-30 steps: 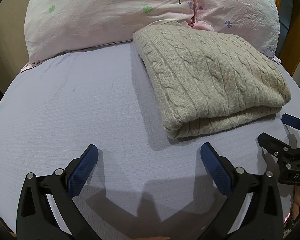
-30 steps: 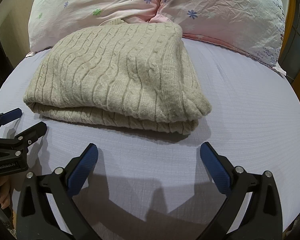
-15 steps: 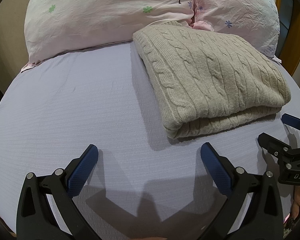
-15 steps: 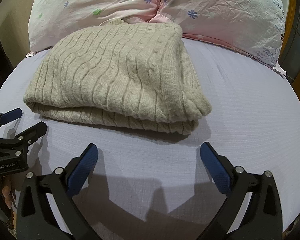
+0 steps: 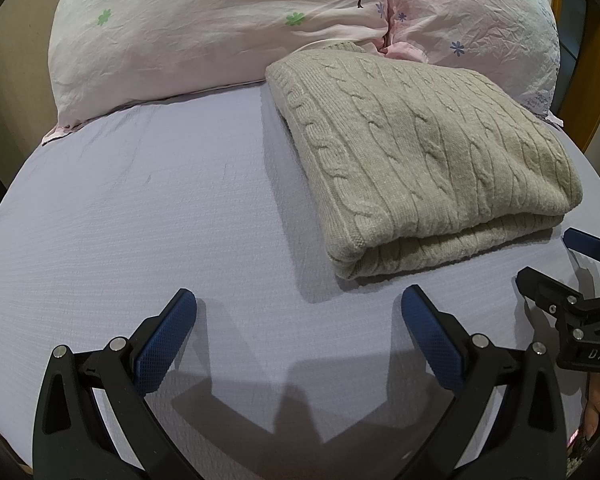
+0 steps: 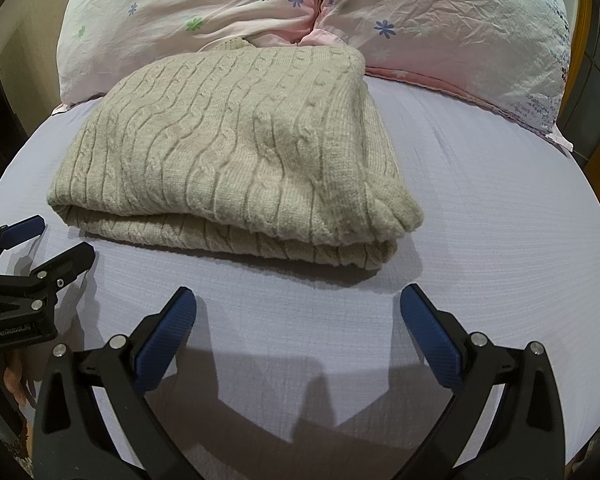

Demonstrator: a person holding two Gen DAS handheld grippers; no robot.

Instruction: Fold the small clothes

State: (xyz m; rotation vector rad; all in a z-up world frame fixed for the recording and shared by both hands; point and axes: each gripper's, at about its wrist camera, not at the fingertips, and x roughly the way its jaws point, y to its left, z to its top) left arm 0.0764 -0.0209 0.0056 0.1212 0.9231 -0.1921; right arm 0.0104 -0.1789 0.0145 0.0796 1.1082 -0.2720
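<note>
Lavender bedsheet is being stretched over the whole bed, and everything else is being placed here relative to the folded beige cable-knit sweater lying on it. Two pink floral pillows are being propped just behind the sweater: the left pillow and the right pillow, with the sweater's far edge touching the seam where they meet. The sweater is being kept in a thick, doubled rectangle, its rounded fold facing the tools. In front of the sweater and towards its left corner, the left tool is being held above the sheet with its blue-padded fingers spread wide and nothing between them. In front of the sweater towards its right corner, the right tool is likewise being held spread apart and gripping nothing, apart from the knit. Dark shadows of both tools are being cast on the sheet.
</note>
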